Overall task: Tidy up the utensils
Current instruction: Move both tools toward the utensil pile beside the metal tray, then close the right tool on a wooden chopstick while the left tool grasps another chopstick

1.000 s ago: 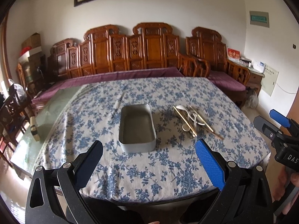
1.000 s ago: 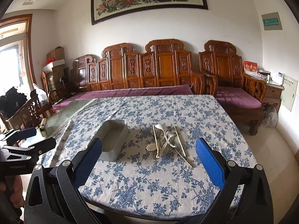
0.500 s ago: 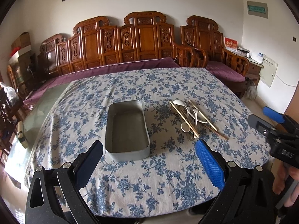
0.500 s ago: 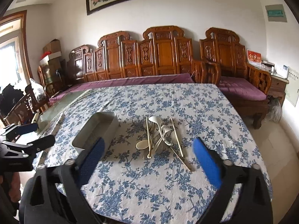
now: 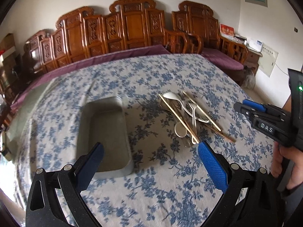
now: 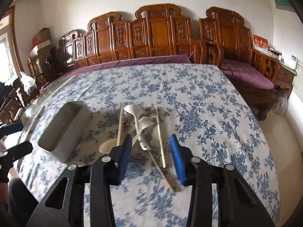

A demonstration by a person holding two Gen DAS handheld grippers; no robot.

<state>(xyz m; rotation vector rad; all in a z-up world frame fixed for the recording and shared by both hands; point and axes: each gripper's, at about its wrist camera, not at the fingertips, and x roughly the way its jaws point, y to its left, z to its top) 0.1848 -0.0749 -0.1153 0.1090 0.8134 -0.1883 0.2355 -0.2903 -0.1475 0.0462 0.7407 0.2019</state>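
Note:
A pile of utensils (image 5: 186, 115), with white spoons and pale chopsticks, lies on the blue-flowered tablecloth (image 5: 151, 75). It shows in the right wrist view (image 6: 141, 130) too. An empty grey rectangular tin (image 5: 103, 132) sits to its left, also seen in the right wrist view (image 6: 64, 130). My left gripper (image 5: 149, 151) is open and empty, over the tin's near end. My right gripper (image 6: 149, 147) is partly closed but holds nothing, just above the near ends of the utensils. It appears in the left wrist view (image 5: 251, 106) at the right.
Carved wooden benches (image 6: 157, 37) with purple cushions line the far side and right of the table. Chairs and boxes (image 6: 40, 37) stand at the left. The table's right edge drops to a tiled floor (image 6: 280, 138).
Both grippers have moved forward and down toward the table. The right gripper's jaws have narrowed from wide open and now hover over the utensil pile. The left one stays wide.

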